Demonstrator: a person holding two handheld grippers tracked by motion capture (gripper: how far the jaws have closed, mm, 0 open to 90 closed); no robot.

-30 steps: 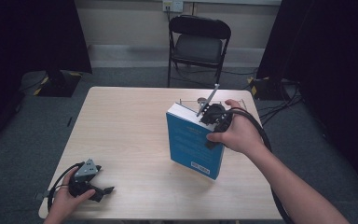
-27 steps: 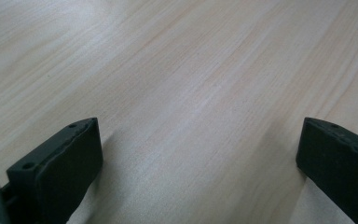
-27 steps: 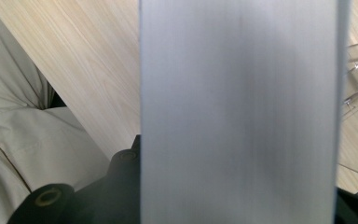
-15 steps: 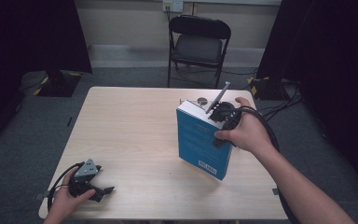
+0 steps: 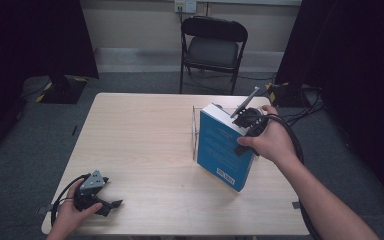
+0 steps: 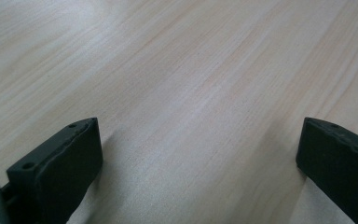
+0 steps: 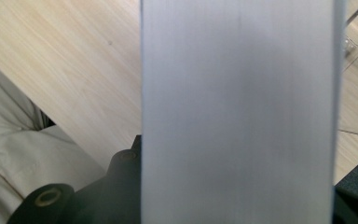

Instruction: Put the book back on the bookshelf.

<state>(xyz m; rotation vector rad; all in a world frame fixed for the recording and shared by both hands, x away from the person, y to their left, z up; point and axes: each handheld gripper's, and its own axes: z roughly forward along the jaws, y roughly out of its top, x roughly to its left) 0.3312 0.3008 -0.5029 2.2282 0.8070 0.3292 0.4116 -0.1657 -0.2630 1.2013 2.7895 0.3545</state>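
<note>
Both grippers are black. The left gripper [image 5: 111,204] carries a grey three-cornered plate on top, and a black cable loops from its rear; its blocky matte jaws show small round holes near the tips. The right gripper [image 5: 242,131] trails a thick black cable. The forearms are bare, without sleeves.

I see the pale wooden table [image 5: 145,140]; a clear wire stand [image 5: 195,131] rests on it beside my right jaws

Pale page-edge block of a book [image 7: 237,112] fills centre, clamped btwn black tongs [image 7: 235,205] at bottom; wood surface [image 7: 74,60] behind, beige cloth [image 7: 9,144] lower left.
</note>
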